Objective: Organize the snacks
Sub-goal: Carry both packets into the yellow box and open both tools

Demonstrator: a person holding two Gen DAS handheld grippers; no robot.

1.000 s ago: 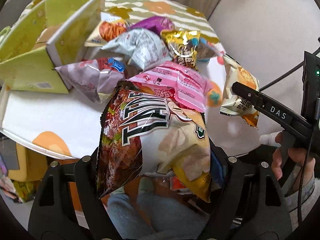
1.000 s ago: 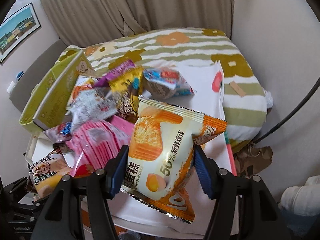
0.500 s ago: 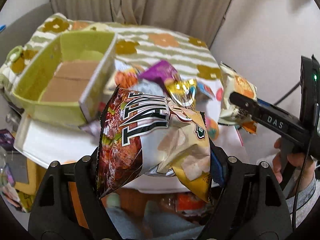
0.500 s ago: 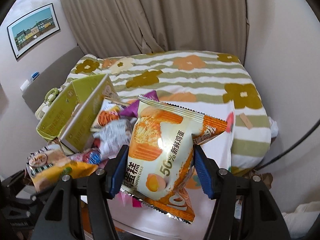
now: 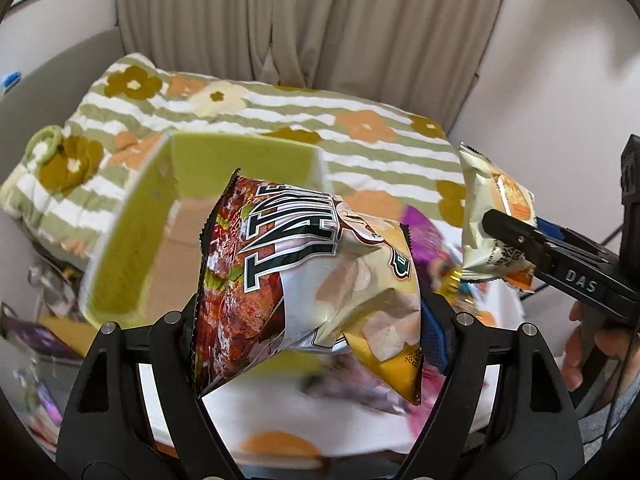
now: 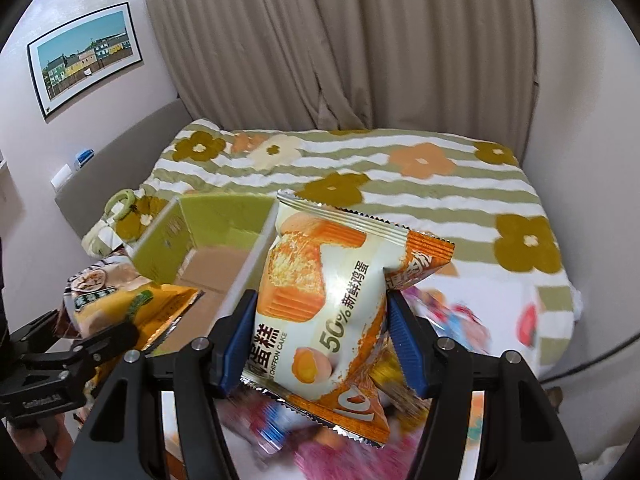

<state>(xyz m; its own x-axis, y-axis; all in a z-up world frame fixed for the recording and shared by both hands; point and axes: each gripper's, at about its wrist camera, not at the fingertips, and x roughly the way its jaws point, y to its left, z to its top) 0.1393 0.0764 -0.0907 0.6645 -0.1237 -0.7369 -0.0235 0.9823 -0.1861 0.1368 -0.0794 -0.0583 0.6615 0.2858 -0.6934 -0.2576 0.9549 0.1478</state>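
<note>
My left gripper (image 5: 312, 320) is shut on a red, white and yellow chip bag (image 5: 304, 276) and holds it in the air in front of an open green box (image 5: 168, 216) with a cardboard floor. My right gripper (image 6: 320, 340) is shut on a white and orange chiffon cake packet (image 6: 324, 300), also lifted, to the right of the green box (image 6: 208, 232). In the left wrist view the right gripper (image 5: 504, 228) and its cake packet (image 5: 492, 216) show at the right. In the right wrist view the left gripper (image 6: 100, 340) and the chip bag (image 6: 120, 300) show at the lower left.
Several loose snack packets (image 5: 424, 240) lie blurred on a white low table (image 5: 280, 420) below both grippers. Behind is a bed with a green-striped flowered quilt (image 6: 400, 176), curtains and walls. A green ring (image 5: 44, 144) lies on the quilt at the left.
Both grippers have risen and tilted up with their packets still held. The green box now lies just beyond the chip bag, and the snack pile has dropped low in both views.
</note>
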